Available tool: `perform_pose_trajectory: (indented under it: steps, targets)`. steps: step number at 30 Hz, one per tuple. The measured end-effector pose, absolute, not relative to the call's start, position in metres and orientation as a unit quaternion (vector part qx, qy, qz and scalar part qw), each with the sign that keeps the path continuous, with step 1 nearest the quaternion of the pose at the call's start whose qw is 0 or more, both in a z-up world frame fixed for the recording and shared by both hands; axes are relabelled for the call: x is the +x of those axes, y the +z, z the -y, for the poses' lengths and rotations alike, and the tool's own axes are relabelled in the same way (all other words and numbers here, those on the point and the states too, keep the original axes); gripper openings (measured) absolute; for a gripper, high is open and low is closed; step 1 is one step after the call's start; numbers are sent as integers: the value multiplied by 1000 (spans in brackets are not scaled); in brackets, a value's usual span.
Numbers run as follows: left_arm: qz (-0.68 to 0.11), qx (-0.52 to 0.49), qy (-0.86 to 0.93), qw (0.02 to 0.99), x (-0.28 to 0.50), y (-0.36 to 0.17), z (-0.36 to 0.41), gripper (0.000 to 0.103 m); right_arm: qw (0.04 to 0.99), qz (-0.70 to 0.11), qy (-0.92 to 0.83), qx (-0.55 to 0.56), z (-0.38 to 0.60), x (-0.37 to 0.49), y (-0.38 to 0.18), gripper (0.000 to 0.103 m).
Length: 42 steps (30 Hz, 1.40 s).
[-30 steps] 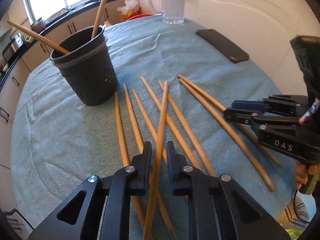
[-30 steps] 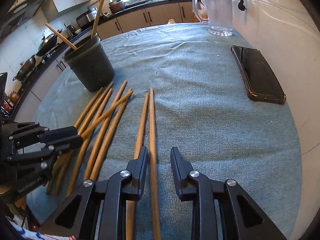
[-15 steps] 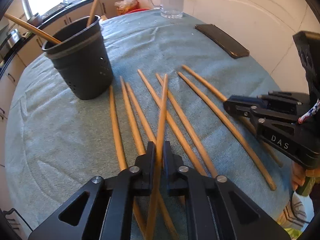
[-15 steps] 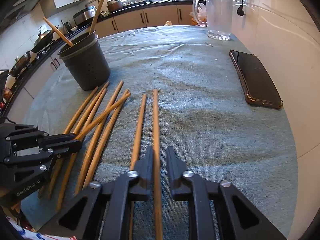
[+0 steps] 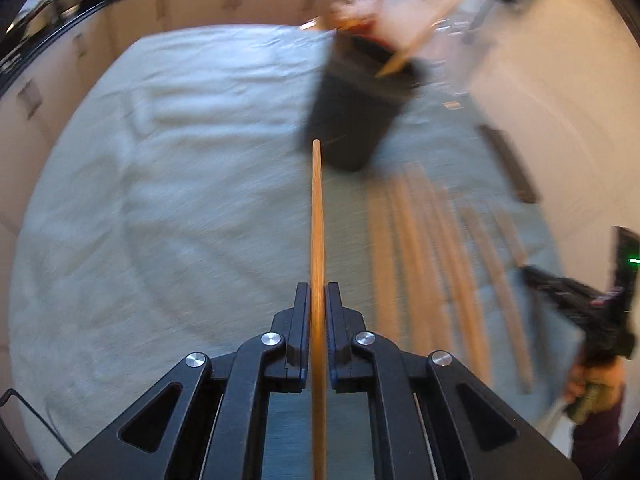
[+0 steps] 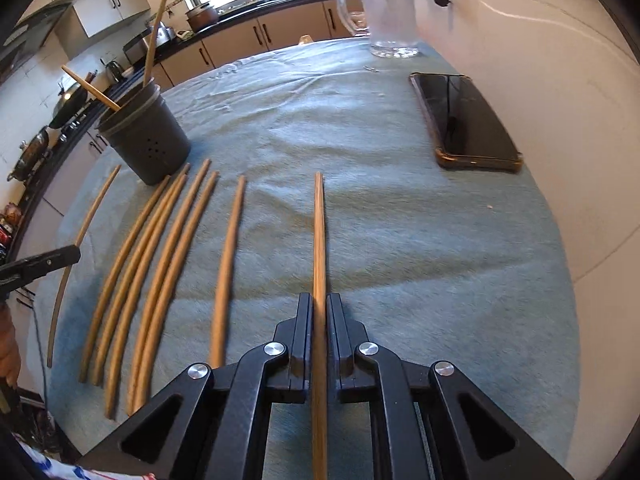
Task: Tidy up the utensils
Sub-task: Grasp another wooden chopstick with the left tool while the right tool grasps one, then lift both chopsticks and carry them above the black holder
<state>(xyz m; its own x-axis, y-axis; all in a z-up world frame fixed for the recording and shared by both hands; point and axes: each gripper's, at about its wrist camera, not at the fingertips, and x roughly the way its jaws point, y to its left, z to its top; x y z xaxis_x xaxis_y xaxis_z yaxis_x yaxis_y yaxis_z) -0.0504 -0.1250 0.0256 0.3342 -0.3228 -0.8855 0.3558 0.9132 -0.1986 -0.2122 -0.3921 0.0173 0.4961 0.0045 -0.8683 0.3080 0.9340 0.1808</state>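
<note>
My left gripper (image 5: 318, 304) is shut on a wooden chopstick (image 5: 317, 216) and holds it above the cloth, pointing toward the dark utensil holder (image 5: 354, 120); this view is blurred. My right gripper (image 6: 319, 316) is shut on another wooden chopstick (image 6: 319, 232) lifted over the table. Several loose chopsticks (image 6: 160, 264) lie side by side on the cloth to its left. The utensil holder (image 6: 146, 140) stands at the far left with two chopsticks in it. The left gripper (image 6: 40, 264) shows at the left edge, its chopstick (image 6: 80, 236) sticking out.
A blue-grey cloth (image 6: 400, 240) covers the round table. A black phone (image 6: 460, 120) lies at the far right near the wall. A glass jug (image 6: 386, 12) stands at the back. Kitchen counters run behind the table.
Both grippers closed on a chopstick each and lifted them. The left gripper swung left with its chopstick, away from the row; the right one rose slightly.
</note>
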Motion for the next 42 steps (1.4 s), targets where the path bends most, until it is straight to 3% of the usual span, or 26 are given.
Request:
perform_pose_trajectory:
  steps: [4,6,8,10,15,22,27,29,35,42]
  targets:
    - [-554,-2,-189,811,-46,16,111,7,844,-505,-93,155,394,-208,18,10]
    - [-551,5,-192,812,-46,23,111,9,841,-514,-96,141,393,-201,19,16]
    - [-543,13,-191,817,-44,31,114,27,837,-524,-98,121,392,-193,18,17]
    - [-540,28,-185,820,-39,36,118,34,834,-531,-101,108,392,-183,17,17]
    - [-558,39,-192,806,-14,28,129,34,823,-550,-100,105,400,-160,17,17]
    - [-567,50,-192,800,7,15,155,30,805,-578,-103,82,404,-128,15,17]
    - [-556,59,-196,806,9,15,161,29,811,-571,-108,67,399,-116,12,8]
    - [-550,70,-194,809,10,14,163,5,817,-563,-110,63,396,-115,12,6]
    - [-517,44,-184,835,1,36,152,5,838,-529,-105,89,401,-120,23,6]
    - [-437,-2,-191,879,-32,101,121,5,886,-441,-97,104,394,-146,82,6]
